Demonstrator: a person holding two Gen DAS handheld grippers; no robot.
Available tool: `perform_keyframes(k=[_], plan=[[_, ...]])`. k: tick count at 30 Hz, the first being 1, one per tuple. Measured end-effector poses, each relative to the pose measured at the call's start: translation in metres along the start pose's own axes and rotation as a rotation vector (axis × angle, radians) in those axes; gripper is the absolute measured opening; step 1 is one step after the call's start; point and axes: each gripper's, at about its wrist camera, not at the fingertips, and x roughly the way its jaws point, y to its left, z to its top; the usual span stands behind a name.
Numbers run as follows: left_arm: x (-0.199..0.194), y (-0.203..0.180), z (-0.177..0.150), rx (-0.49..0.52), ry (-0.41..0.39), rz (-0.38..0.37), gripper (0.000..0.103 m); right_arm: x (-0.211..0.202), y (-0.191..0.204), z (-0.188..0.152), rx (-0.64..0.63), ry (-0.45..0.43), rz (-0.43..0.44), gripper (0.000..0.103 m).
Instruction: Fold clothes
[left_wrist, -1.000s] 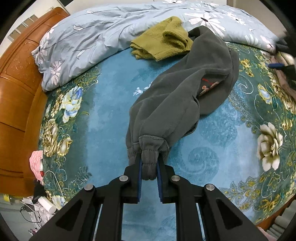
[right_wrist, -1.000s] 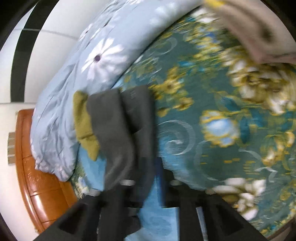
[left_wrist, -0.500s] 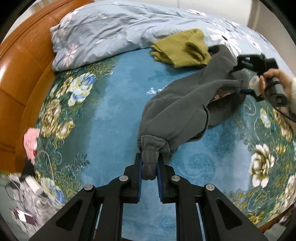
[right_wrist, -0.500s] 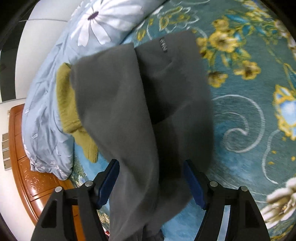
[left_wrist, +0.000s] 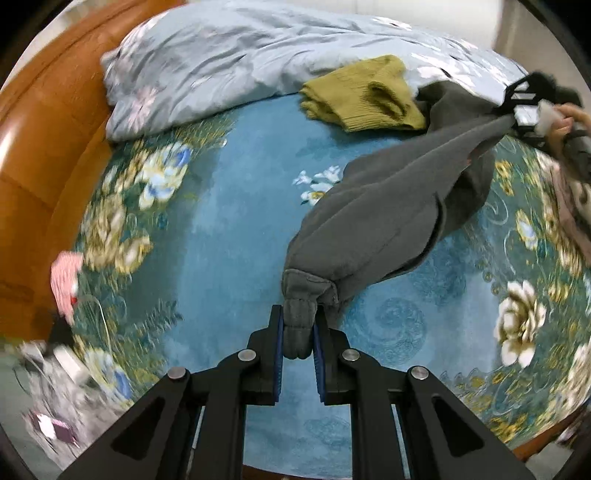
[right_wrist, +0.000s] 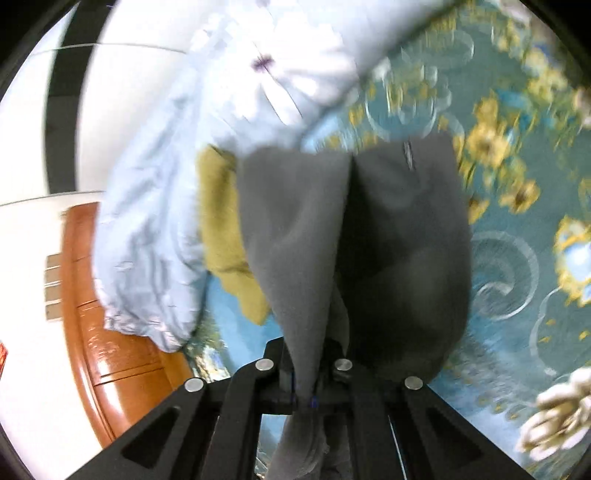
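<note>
Looking along my left gripper (left_wrist: 297, 341), the grey fleece trousers (left_wrist: 388, 214) now stretch taut toward my right gripper (left_wrist: 517, 107), which half a second ago hung open beside them; my left jaws pinch the ribbed cuff narrowly. An olive knitted jumper (left_wrist: 364, 94) lies beyond, against the pale blue floral duvet (left_wrist: 236, 55) on the teal flowered bedspread (left_wrist: 229, 221). From my right gripper (right_wrist: 303, 397), jaws just snapped closed, clamping grey fabric that blocks most of the view; wooden headboard (right_wrist: 107, 332) at left.

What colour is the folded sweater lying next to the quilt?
Olive-yellow, a mustard green. The sweater shows best in the left wrist view, beside the pale blue quilt.
</note>
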Motion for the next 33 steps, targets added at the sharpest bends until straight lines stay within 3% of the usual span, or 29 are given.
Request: perform_keyframes(k=[4,8,10,15,19,23,27,30,33], plan=[[-0.005,-0.03,0.014,0.172,-0.07,0.063,0.014,-0.069,-0.032,-0.015,0.0,-0.098,0.035,0.004],[-0.006,-0.054,0.028,0.256,-0.105,0.065,0.014,-0.135,-0.1,-0.05,0.077,-0.19,-0.007,0.004],[-0.006,-0.066,0.032,0.29,-0.112,0.063,0.015,-0.157,-0.135,-0.077,0.11,-0.206,-0.071,0.004],[0.006,-0.078,0.02,0.374,-0.093,0.094,0.015,-0.162,-0.211,-0.152,0.229,-0.104,-0.202,0.004],[0.019,-0.052,0.016,0.39,-0.072,0.124,0.015,-0.122,-0.226,-0.207,0.242,0.046,-0.248,0.004],[0.026,-0.013,0.029,0.333,-0.083,0.126,0.015,-0.08,-0.204,-0.243,0.156,0.176,-0.27,0.004],[0.041,0.029,0.041,0.247,-0.076,0.099,0.02,-0.052,-0.167,-0.25,0.069,0.188,-0.297,0.004],[0.071,0.069,0.039,0.127,0.01,0.028,0.027,-0.035,-0.147,-0.251,0.055,0.171,-0.337,0.004],[0.1,0.11,0.02,-0.056,0.112,-0.043,0.027,-0.025,-0.135,-0.251,0.079,0.149,-0.378,0.004]])
